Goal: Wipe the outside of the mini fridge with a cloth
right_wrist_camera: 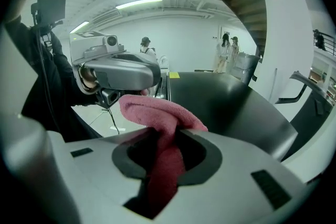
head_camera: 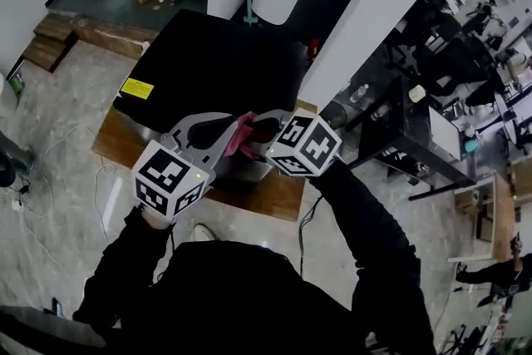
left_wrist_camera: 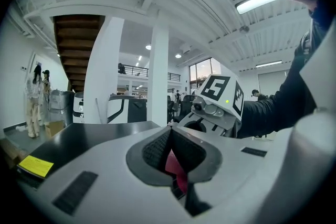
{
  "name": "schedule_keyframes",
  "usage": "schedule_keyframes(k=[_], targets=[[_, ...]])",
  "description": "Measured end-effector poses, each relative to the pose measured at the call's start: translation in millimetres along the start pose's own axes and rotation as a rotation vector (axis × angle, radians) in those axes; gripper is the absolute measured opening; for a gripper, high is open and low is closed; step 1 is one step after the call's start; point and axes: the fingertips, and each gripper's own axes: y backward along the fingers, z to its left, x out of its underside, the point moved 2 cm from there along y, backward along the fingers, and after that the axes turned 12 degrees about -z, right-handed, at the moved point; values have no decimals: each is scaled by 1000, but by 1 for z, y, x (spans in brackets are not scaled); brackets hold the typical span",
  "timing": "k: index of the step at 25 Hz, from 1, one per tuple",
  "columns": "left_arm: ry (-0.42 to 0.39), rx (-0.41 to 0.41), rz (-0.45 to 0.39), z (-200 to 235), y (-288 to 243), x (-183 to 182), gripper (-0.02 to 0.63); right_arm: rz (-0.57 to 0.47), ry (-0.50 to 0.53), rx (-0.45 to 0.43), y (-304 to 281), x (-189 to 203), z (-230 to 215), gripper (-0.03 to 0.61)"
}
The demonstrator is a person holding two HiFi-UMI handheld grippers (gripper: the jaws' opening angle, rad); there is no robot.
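Hanging between the two tools, the pink cloth (right_wrist_camera: 157,113) is being pinched from both sides. The right gripper (head_camera: 259,131) is clamping its bunched end, and the left gripper (head_camera: 233,139) is biting down on a corner. The cloth is sitting over the front edge of the black mini fridge (head_camera: 208,62), which is resting on a wooden platform (head_camera: 266,195).

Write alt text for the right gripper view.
The right tool is shut on a pink cloth, whose other end runs to the left tool. Beyond them lies the glossy top of the black mini fridge, with people standing far off.
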Motion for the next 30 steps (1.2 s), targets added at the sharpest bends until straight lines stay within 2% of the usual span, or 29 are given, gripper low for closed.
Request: schedule_keyframes(k=[3, 6, 9, 13, 17, 21, 26, 30], targets=[[-7, -44, 5, -13, 10, -4, 5, -47, 4, -33, 12, -6, 6, 101], [-50, -78, 0, -9, 19, -19, 5, -125, 13, -42, 19, -33, 3, 103], [-85, -105, -23, 10, 24, -38, 5, -172, 37, -2, 16, -66, -16, 104], [-104, -114, -71, 58, 23, -57, 5, -223, 14, 39, 1, -110, -56, 104], [-102, -90, -103, 119, 27, -71, 5, -217, 8, 109, -32, -153, -102, 106], [-108, -73, -99, 184, 32, -68, 5, -180, -5, 173, -83, -180, -157, 106], [-60, -63, -87, 248, 33, -43, 5, -107, -53, 246, -150, -180, -232, 106], [-25, -35, -68, 279, 26, -28, 5, -63, -62, 315, -189, -174, -282, 106]])
